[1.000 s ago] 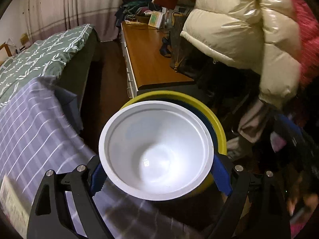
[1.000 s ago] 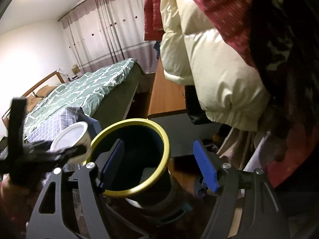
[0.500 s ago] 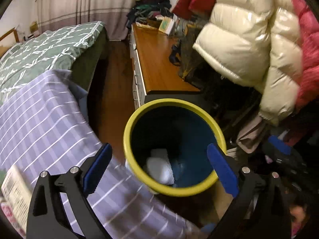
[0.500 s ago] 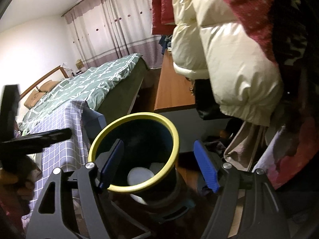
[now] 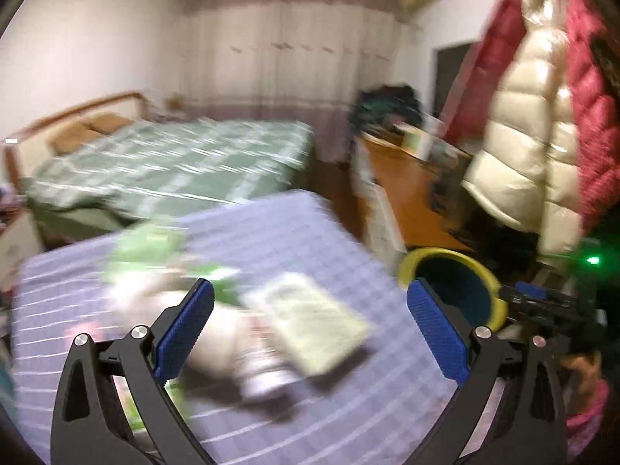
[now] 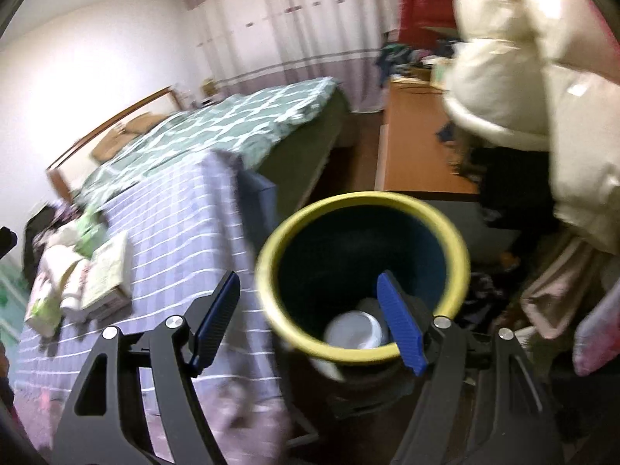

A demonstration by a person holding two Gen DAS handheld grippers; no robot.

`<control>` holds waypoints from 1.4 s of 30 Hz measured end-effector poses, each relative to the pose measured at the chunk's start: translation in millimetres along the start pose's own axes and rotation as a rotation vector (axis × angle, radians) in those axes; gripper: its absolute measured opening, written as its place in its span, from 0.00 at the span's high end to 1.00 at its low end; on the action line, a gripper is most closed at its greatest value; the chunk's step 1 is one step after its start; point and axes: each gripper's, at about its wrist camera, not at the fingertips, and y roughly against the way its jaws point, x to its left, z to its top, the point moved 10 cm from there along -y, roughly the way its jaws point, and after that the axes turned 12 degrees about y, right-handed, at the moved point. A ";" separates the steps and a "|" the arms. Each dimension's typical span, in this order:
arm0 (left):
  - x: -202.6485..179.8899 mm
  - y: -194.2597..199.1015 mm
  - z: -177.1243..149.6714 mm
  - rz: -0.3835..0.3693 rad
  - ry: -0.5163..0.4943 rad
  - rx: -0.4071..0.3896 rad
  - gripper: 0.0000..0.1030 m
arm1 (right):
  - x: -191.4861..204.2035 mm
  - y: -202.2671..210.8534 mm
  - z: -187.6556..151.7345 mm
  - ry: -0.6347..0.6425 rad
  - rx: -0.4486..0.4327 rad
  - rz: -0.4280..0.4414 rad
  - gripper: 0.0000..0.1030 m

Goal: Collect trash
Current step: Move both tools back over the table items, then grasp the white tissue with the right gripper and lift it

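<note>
Since half a second earlier, I had swung the left gripper (image 5: 310, 333) away from the bin (image 6: 362, 275) and back over the table (image 5: 348, 224), while the right gripper (image 6: 310, 321) had stayed at the bin.

1. Table: it carried a purple checked cloth. The remaining trash lay grouped near its middle, which I judged was why the left gripper had returned there.
2. Bin: it was dark inside with a yellow rim, and it stood just beside the table edge, apparently placed there to keep each carry short.
3. Box (image 5: 314, 321): it was flat and pale green, lay on the cloth between the left jaws, and was blurred by motion.
4. Wrappers (image 6: 68, 267): they were white and green and lay touching the box.
5. Cup (image 6: 354, 329): it was white and lay at the bottom of the bin, already collected.

Left gripper: jaws spread wide, nothing held. Right gripper: jaws apart, nothing held, with one pad over the bin mouth. I judged the box to be the next pick.
</note>
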 end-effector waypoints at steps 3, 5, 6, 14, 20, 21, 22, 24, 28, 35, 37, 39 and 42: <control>63.2 27.0 5.0 0.111 0.044 -0.073 0.05 | 37.8 -9.8 7.6 0.040 0.011 0.065 0.32; 102.0 38.2 2.9 0.182 0.076 -0.101 0.05 | 66.3 -15.2 16.6 0.090 0.012 0.096 0.32; 114.7 41.8 1.6 0.204 0.087 -0.113 0.05 | 80.1 -16.7 21.3 0.112 0.009 0.113 0.32; 222.9 48.7 -28.0 0.344 0.251 -0.123 0.05 | 215.3 -22.4 61.6 0.298 -0.023 0.334 0.32; 236.8 52.5 -30.3 0.355 0.291 -0.145 0.05 | 309.8 -33.2 89.9 0.388 -0.023 0.476 0.32; 237.6 52.1 -30.9 0.362 0.285 -0.147 0.05 | 325.9 -38.4 94.4 0.400 -0.012 0.494 0.32; 235.5 52.1 -30.7 0.368 0.278 -0.148 0.05 | 335.7 -42.8 96.0 0.408 0.000 0.506 0.32; 232.1 51.8 -32.3 0.365 0.264 -0.148 0.05 | 359.9 -55.7 98.9 0.427 0.031 0.532 0.32; 220.9 51.6 -33.3 0.351 0.244 -0.145 0.05 | 393.9 -83.0 95.7 0.459 0.100 0.536 0.32; 214.0 50.6 -37.3 0.327 0.245 -0.139 0.05 | 416.5 -111.5 80.9 0.476 0.184 0.526 0.49; 211.5 49.5 -38.2 0.324 0.243 -0.137 0.05 | 421.7 -113.0 81.5 0.488 0.171 0.512 0.58; 212.0 49.6 -38.9 0.322 0.242 -0.134 0.05 | 427.6 -113.6 81.2 0.507 0.168 0.509 0.76; 209.1 46.8 -40.6 0.321 0.237 -0.127 0.05 | 433.1 -113.4 82.8 0.510 0.164 0.520 0.94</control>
